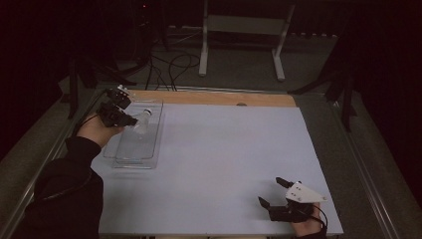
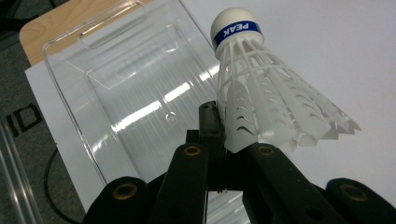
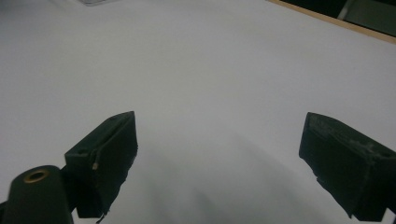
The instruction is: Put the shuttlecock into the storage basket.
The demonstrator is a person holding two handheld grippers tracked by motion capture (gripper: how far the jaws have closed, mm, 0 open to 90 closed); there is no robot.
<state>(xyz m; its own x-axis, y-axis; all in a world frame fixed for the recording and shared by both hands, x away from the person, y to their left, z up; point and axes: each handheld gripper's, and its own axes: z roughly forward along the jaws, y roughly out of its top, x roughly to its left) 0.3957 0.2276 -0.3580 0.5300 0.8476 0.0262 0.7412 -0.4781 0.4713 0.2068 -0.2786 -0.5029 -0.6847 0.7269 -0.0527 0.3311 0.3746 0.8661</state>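
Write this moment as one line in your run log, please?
left gripper: shut on shuttlecock, over clear tray | right gripper: open, holding nothing, near table's front right

The tray (image 2: 116, 88) is showing as clear, glossy plastic, ribbed along its floor and catching bright glare. The shuttlecock (image 2: 261, 102) is looking like white matt plastic, its skirt slotted, its rounded cap smooth under a glossy blue band. The counter (image 1: 229, 149) is lying under a smooth, matt white sheet, bare wood showing at its far edge. The left tongs (image 2: 219, 135) are appearing as matt black plastic with brass-coloured rivets.
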